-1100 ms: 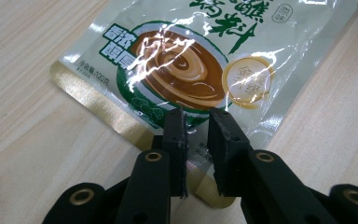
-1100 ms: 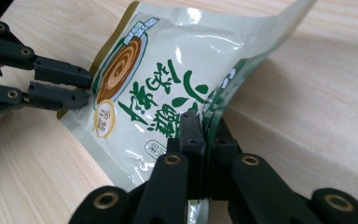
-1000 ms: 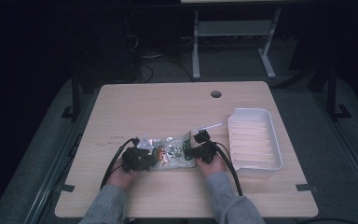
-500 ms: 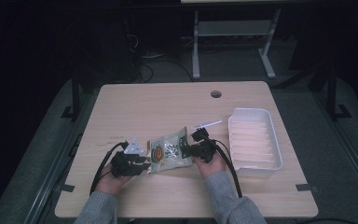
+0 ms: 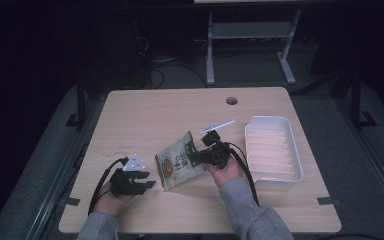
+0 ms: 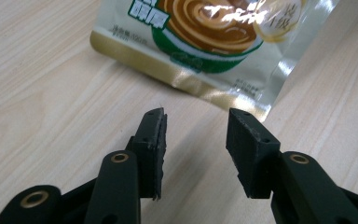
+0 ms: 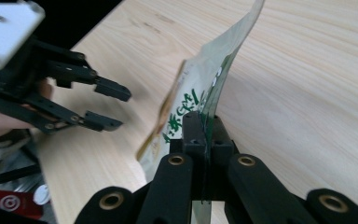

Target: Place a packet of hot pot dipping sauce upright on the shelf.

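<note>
A gold and green snack pouch [image 5: 179, 164] with a brown swirl printed on it stands tilted at the table's front middle. My right gripper [image 5: 196, 156] is shut on the pouch's right edge [image 7: 204, 122] and holds that side up off the wood. The pouch's lower left corner rests on the table. My left gripper [image 5: 149, 180] lies to the left of the pouch, a short gap away from it. Its jaws [image 6: 196, 126] have just been opening, and nothing but bare wood is between them. The pouch's gold bottom seam [image 6: 200, 86] lies just beyond its fingertips.
A white ribbed tray [image 5: 274, 150] stands at the right of the table, close to my right hand. A thin white strip [image 5: 221, 124] lies behind the right gripper. A cable hole [image 5: 231, 100] sits near the far edge.
The left gripper has let go of the pouch, opened, and drawn back to the left. The right gripper has risen with the pouch's edge, so the pouch now tilts up.
</note>
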Tool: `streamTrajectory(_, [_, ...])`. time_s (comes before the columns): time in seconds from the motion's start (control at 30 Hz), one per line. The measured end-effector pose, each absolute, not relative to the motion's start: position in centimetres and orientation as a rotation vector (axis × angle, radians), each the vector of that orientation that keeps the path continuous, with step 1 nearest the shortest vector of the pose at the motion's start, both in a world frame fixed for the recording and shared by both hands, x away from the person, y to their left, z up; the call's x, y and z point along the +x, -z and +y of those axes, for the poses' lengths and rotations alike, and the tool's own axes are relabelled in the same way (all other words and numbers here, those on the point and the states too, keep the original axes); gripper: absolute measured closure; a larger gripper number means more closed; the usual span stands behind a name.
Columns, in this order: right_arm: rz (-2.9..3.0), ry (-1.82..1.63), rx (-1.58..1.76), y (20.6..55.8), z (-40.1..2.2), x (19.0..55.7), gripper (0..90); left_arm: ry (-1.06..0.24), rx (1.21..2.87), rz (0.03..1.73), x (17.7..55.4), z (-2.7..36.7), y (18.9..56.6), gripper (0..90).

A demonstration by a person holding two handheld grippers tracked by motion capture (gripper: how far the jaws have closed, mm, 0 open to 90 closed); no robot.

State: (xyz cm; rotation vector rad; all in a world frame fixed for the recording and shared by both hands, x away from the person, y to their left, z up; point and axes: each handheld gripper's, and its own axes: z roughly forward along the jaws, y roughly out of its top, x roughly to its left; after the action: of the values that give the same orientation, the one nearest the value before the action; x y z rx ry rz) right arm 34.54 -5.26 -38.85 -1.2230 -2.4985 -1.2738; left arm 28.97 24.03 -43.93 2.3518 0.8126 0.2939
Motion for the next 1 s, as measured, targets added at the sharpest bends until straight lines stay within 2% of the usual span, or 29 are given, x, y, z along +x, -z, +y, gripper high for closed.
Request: streamTrajectory(1.0, [-2.66, 1.118, -0.841, 31.6, -6.5, 34.9, 89.3, -0.314, 2.277, 0.837, 28.7, 25.2, 43.8, 52.1])
